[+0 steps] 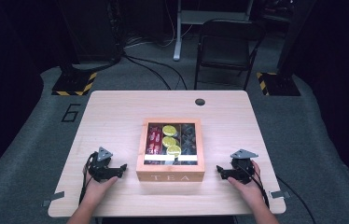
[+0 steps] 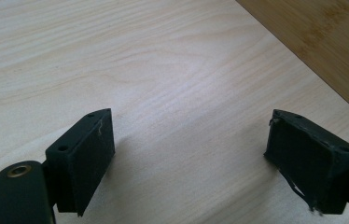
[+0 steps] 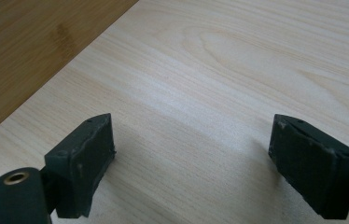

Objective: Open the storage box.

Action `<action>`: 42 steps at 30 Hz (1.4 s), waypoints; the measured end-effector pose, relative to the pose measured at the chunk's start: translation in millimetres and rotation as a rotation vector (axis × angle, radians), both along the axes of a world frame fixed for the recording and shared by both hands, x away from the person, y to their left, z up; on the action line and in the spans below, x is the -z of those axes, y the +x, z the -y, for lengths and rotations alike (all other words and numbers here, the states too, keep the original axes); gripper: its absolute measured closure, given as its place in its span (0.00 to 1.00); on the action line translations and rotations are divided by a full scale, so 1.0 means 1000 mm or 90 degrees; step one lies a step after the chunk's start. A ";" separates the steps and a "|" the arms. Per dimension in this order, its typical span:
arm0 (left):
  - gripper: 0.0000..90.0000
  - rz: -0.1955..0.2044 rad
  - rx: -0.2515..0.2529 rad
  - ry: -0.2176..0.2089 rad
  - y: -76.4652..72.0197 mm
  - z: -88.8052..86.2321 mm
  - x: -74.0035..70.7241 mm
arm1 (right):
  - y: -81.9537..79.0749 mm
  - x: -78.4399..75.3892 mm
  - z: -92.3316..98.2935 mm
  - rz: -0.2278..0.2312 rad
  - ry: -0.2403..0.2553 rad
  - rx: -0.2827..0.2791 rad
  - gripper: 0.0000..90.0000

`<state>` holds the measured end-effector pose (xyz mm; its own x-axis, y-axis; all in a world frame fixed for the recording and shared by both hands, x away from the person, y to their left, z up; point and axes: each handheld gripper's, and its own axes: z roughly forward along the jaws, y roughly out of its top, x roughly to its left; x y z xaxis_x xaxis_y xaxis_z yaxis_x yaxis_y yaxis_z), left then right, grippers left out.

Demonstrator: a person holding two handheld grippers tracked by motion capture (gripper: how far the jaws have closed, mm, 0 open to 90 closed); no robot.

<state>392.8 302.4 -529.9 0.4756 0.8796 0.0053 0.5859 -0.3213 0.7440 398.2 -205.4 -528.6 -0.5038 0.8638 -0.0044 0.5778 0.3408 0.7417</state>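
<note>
Sitting near the front edge of the desk (image 1: 116,107), midway between its side edges, the wooden tea box (image 1: 170,149) has a glass lid whose glare blurs the contents: red packets, yellow rounds, dark items. Both forearms are cut off at the bottom of the high view. The left gripper (image 1: 116,170) rests just left of the box, released, jaws wide over bare wood. The right gripper (image 1: 223,172) lies just right of it, likewise spread and empty. Each gripper view catches a cropped strip of the box's wall.

closed wooden tea box (image 1: 170,176), glass lid, mid-table (image 1: 116,112), between both grippers
</note>
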 end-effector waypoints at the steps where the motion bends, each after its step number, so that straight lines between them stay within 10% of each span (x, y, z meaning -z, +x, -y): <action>1: 0.17 0.003 -0.002 -0.003 -0.001 0.001 0.000 | 0.000 0.000 0.000 0.000 0.000 0.002 0.15; 27: 0.19 -0.002 0.015 -0.007 0.000 0.000 -0.001 | -0.004 0.000 0.001 -0.005 0.004 0.010 0.18; 30: 0.24 -0.003 0.005 -0.027 0.000 -0.002 -0.001 | -0.007 -0.006 0.003 -0.015 -0.004 0.011 0.35; 32: 0.30 -0.023 -0.004 -0.066 -0.001 -0.004 -0.005 | -0.009 -0.009 0.003 -0.028 0.006 0.012 0.37; 42: 0.33 -0.001 -0.004 -0.091 -0.013 -0.001 -0.025 | -0.019 -0.026 0.006 -0.013 0.056 0.012 0.42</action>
<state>380.0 303.4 -505.3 0.4697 0.8746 -0.1205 0.5888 -0.2086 0.7809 378.9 -211.6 -502.9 -0.4870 0.8695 0.0823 0.5989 0.2640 0.7561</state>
